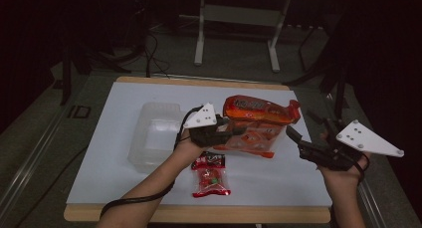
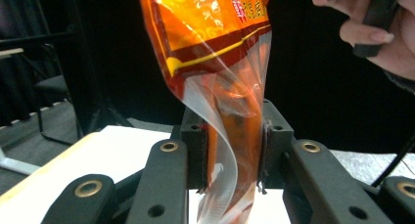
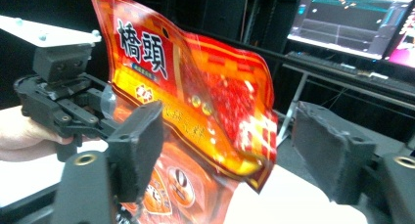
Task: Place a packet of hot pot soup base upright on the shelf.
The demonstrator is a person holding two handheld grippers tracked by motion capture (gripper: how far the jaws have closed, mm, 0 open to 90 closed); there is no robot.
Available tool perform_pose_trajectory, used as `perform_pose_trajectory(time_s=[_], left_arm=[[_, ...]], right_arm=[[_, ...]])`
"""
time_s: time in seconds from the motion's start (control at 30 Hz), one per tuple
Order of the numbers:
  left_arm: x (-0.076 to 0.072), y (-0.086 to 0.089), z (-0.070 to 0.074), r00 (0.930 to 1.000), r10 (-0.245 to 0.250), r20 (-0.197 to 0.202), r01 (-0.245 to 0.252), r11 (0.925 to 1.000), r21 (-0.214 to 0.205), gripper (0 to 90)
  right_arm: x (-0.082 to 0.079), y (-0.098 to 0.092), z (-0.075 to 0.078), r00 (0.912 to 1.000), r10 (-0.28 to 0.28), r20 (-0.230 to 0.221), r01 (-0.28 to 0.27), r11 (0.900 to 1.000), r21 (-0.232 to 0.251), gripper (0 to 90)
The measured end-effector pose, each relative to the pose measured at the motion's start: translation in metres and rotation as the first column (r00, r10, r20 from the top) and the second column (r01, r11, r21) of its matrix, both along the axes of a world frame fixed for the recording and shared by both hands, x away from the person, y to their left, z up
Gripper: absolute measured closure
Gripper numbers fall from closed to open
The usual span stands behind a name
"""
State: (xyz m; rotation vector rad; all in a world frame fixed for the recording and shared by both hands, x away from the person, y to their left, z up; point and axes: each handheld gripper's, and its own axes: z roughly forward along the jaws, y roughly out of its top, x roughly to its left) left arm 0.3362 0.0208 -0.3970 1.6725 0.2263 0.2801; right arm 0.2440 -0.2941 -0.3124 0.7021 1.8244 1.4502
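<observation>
On the white desk (image 1: 114, 153), the left claw (image 1: 234, 132) is clamped on the near-left edge of a large orange snack bag (image 1: 259, 121), which stands up off the desk surface near its middle right. In the left gripper view the jaws are closed tight on the bag's clear plastic edge (image 2: 230, 150), with the orange printed part (image 2: 210, 33) rising above them. The person's left hand (image 1: 191, 147) grips that tool, and its cable (image 1: 134, 200) trails back along the forearm to the near edge.

The right claw (image 1: 298, 141) sits just right of the bag, its jaws spread wide and holding nothing. In the right gripper view the bag (image 3: 195, 101) stands between and beyond the two open pads (image 3: 139, 136), and whether it touches them cannot be told; the left claw (image 3: 105, 119) shows at the bag's left side. The right hand (image 1: 343, 173) holds its tool at the desk's right edge.

A small red packet (image 1: 211, 174) lies flat on the desk, near of the big bag and just beside the left wrist. A clear plastic tub (image 1: 154, 133) sits to the left of the left hand.
</observation>
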Motion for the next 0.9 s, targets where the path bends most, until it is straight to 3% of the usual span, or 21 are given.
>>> perform_pose_trajectory(time_s=[0.17, 0.27, 0.4, 0.5, 0.67, 0.73, 0.8, 0.9], left_arm=[[-0.001, 0.018, 0.013, 0.9989, 0.043, 0.015, -0.043, 0.9984, -0.036, 71.3], [-0.001, 0.029, 0.021, 0.9962, 0.085, 0.021, -0.084, 0.9952, -0.05, 71.3], [0.0, 0.049, 0.029, 0.9886, 0.148, 0.026, -0.146, 0.9866, -0.073, 71.3], [0.0, 0.064, 0.035, 0.9788, 0.203, 0.03, -0.199, 0.9763, -0.084, 71.3], [0.002, 0.088, 0.039, 0.9676, 0.251, 0.024, -0.246, 0.9603, -0.131, 71.3], [0.001, 0.097, 0.041, 0.959, 0.281, 0.035, -0.274, 0.9523, -0.133, 71.4], [0.0, 0.105, 0.042, 0.9462, 0.321, 0.043, -0.312, 0.9398, -0.139, 71.4], [-0.002, 0.119, 0.041, 0.9227, 0.382, 0.054, -0.371, 0.9168, -0.148, 71.4]], right_arm=[[0.0, -0.001, 0.0, 0.9999, 0.0, -0.014, 0.0, 0.9997, 0.025, 13.8], [-0.001, -0.001, -0.003, 0.9996, 0.018, -0.021, -0.017, 0.9991, 0.039, 12.8], [-0.003, 0.002, -0.008, 0.9985, 0.044, -0.032, -0.043, 0.9975, 0.057, 11.6], [-0.003, 0.006, -0.011, 0.9976, 0.056, -0.041, -0.054, 0.9973, 0.05, 11.6], [-0.001, 0.013, -0.016, 0.9962, 0.062, -0.061, -0.061, 0.9979, 0.02, 11.6], [0.0, 0.015, -0.018, 0.9956, 0.062, -0.07, -0.061, 0.998, 0.018, 12.0], [0.0, 0.016, -0.019, 0.9952, 0.065, -0.072, -0.064, 0.9978, 0.019, 12.1], [0.001, 0.017, -0.021, 0.995, 0.062, -0.078, -0.061, 0.9981, 0.005, 12.8]])
